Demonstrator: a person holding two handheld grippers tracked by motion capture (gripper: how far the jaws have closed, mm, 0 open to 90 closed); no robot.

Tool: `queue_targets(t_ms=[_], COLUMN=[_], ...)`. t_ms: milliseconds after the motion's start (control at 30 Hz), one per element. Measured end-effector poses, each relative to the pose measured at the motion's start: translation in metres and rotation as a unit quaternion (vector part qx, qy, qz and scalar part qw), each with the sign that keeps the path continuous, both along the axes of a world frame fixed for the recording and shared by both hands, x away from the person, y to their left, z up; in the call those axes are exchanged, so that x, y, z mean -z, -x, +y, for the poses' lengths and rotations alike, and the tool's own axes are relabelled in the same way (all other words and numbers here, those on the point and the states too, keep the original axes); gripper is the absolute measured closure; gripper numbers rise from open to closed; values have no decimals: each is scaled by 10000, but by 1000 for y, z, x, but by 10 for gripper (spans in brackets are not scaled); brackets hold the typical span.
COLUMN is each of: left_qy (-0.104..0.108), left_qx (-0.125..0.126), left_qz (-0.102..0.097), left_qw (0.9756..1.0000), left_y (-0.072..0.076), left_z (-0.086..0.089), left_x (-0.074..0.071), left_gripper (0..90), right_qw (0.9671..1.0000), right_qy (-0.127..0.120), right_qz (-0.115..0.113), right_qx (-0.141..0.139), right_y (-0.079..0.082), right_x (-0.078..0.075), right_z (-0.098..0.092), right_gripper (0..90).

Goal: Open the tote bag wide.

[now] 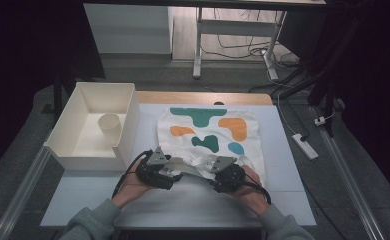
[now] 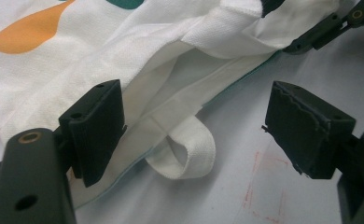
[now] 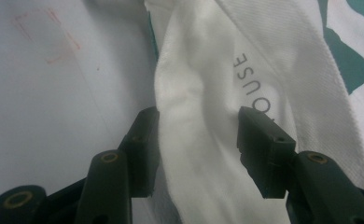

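The table point(image 1: 288, 150) is a pale, smooth sheet with faint red pen marks on it. At its left stands a boxy cream bin point(image 1: 78, 150) with a small tapered paper cup point(image 1: 109, 128) inside. A white woven cotton tote bag point(image 1: 210, 127) lies flat in the middle of the table — printed with rounded teal and orange blobs, its mouth toward the person. Dark letters reading "OUSE" run along a fold of the cloth in the right gripper view; the rest of the word is hidden. The left gripper point(image 2: 194, 135) rests at the bag's open edge, its jaws spread wide around a looped webbing strap point(image 2: 187, 151) without pinching it. The right gripper point(image 3: 199, 140) has a bunched ridge of cloth between its half-spread jaws — whether they press it I cannot tell.
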State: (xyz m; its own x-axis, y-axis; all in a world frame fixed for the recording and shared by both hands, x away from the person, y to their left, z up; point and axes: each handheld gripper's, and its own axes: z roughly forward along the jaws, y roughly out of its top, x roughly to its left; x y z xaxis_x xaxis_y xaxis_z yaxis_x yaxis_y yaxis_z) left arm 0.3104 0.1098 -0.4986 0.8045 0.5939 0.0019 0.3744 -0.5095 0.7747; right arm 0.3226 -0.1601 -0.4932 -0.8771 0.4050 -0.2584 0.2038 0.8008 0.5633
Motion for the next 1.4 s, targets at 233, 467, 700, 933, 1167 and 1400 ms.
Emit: queue_targets(t_ms=[233, 467, 700, 933, 1167, 1400], left_qy=[10, -11, -17, -31, -26, 18], left_qx=[-10, -5, -6, -3, -5, -78], left_qz=[7, 15, 12, 19, -36, -92], left_qw=[10000, 10000, 10000, 10000, 10000, 9999], left_y=[0, 0, 0, 0, 1, 2], left_z=[0, 0, 0, 0, -1, 2], left_x=[0, 1, 1, 2, 2, 0], left_gripper=[199, 199, 199, 199, 199, 199], right_qw=[9998, 9997, 9985, 9982, 9987, 9972], right_qy=[97, 171, -94, -120, -279, -677], right_qz=[-51, -197, -486, -574, -433, -252], right_qx=[-162, 17, 217, 157, 66, -178], right_y=[8, 4, 1, 1, 3, 13], right_x=[2, 7, -1, -4, -9, -25], right_z=[9, 5, -3, -5, -6, -2], right_gripper=[484, 632, 804, 878, 885, 887])
